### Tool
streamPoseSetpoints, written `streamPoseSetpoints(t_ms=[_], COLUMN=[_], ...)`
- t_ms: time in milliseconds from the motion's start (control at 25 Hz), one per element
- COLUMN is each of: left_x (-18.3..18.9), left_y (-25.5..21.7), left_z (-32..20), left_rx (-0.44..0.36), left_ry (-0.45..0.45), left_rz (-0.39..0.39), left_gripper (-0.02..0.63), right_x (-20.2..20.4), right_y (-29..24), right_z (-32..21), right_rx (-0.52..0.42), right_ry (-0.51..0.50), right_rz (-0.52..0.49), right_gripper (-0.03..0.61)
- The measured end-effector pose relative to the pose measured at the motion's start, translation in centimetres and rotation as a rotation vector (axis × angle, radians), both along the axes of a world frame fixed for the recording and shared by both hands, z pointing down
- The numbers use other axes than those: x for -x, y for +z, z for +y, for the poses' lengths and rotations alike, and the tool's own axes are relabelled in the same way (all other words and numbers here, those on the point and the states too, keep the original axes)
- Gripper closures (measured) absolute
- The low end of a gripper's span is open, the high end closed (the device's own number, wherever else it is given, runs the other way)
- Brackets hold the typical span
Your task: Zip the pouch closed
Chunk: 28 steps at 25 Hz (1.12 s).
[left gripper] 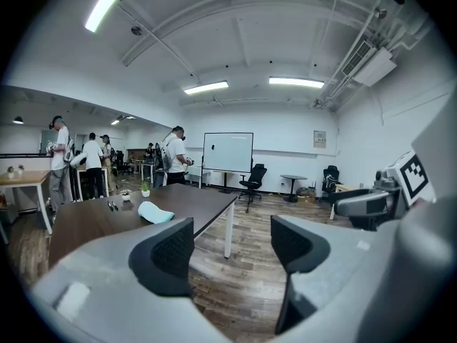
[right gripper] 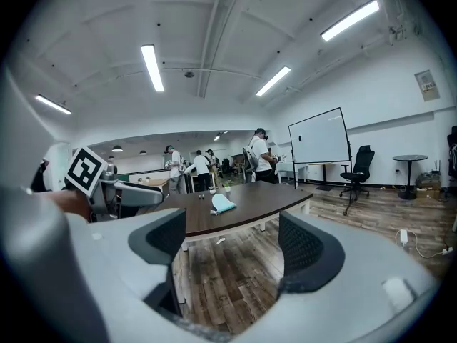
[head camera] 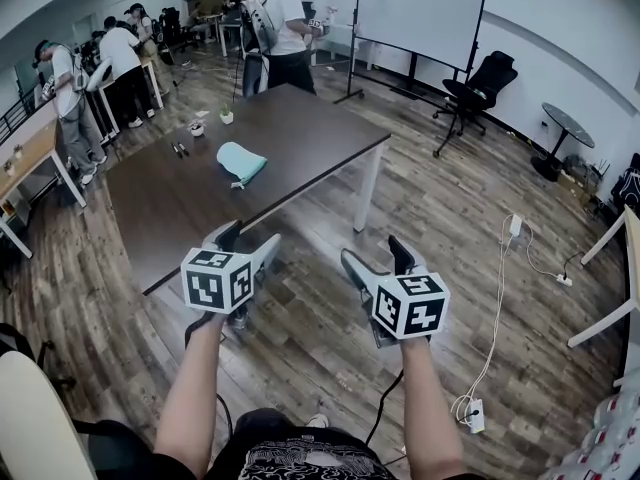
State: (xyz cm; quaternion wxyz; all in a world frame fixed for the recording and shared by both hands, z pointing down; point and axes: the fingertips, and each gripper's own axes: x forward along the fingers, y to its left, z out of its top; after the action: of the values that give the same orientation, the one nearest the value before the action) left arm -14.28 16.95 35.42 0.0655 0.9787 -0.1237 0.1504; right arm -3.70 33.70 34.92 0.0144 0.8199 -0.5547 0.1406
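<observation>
A light blue pouch (head camera: 241,162) lies on the dark brown table (head camera: 170,208), well beyond both grippers. It shows small in the left gripper view, pouch (left gripper: 155,213), and in the right gripper view, pouch (right gripper: 223,204). My left gripper (head camera: 246,243) hangs over the table's near edge, open, nothing between its jaws. My right gripper (head camera: 378,258) is over the wooden floor to the right of the table, also open and empty. Both point toward the table from a distance.
Small items sit at the table's far side: two pens (head camera: 179,149), a small cup (head camera: 196,128) and a little plant pot (head camera: 227,116). Several people (head camera: 283,23) stand behind the table. A whiteboard (head camera: 418,13), an office chair (head camera: 474,90) and floor cables (head camera: 500,298) lie to the right.
</observation>
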Motion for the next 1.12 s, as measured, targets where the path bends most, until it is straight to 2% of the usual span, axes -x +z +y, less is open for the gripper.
streamPoseSetpoints(t_ms=[600,1120], left_x=[-3.6,-8.1], left_y=[1.7,2.7], left_z=[-5.6,-17.6], left_rx=[-0.003,0.033], left_ry=[-0.053,-0.087], left_rz=[0.002,-0.003], left_gripper=[0.273,0.275], right_x=[-5.0,-9.8], right_y=[1.7,2.6], right_z=[-5.5,-18.0], right_rx=[0.001,0.036], right_ry=[-0.029,-0.069], right_rz=[0.002,-0.007], right_gripper=[0.183,0.183])
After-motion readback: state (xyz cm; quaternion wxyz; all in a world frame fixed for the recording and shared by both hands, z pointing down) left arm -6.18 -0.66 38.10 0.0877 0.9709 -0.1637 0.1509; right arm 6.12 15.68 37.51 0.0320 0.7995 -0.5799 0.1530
